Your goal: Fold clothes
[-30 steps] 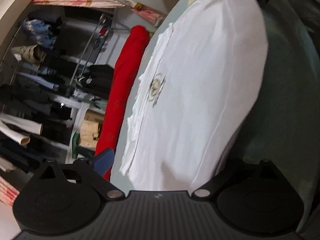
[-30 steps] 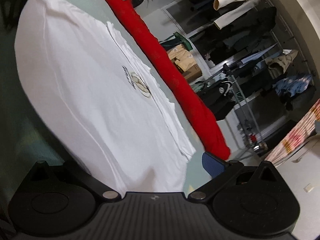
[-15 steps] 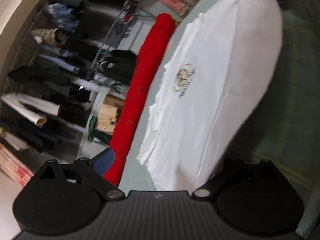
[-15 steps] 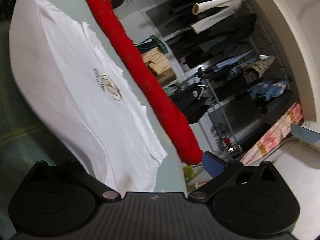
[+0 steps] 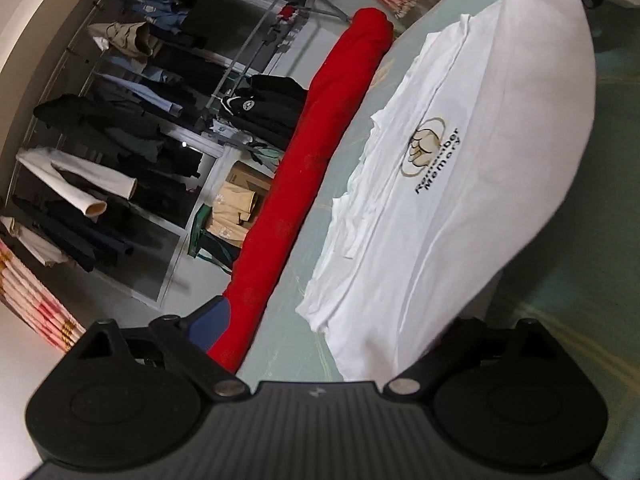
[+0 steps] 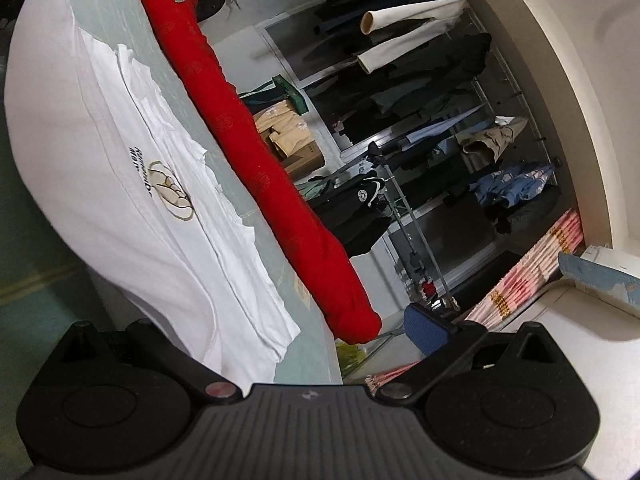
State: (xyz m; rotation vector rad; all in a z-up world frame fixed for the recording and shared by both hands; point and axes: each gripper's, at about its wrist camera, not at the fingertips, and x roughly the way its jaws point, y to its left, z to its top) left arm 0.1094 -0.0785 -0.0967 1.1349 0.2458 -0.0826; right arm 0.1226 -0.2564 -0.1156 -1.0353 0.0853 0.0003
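A white T-shirt (image 5: 500, 152) with a gold and black chest logo (image 5: 432, 152) lies on the pale green table (image 5: 352, 120), its sleeve layers bunched along the far side. My left gripper (image 5: 340, 324) is open at the shirt's near end. Its blue-padded left finger (image 5: 210, 318) is free, and the right finger is hidden under the cloth edge. In the right wrist view the same T-shirt (image 6: 80, 140) runs down to my right gripper (image 6: 280, 328), which is also open. The blue pad (image 6: 424, 328) is clear, and the other finger is covered by cloth.
A long red fabric roll (image 5: 312, 168) (image 6: 256, 160) lies along the table's far edge, beside the shirt. Beyond it stand clothes racks (image 5: 140, 120) (image 6: 440, 140) with hanging garments and cardboard boxes (image 5: 236, 204). A striped pink cloth (image 6: 528, 272) lies at the right.
Both views have drawn back and swung. The shirt fills less of each frame, and more of the red roll, the racks and the floor shows. The fingers stay spread.
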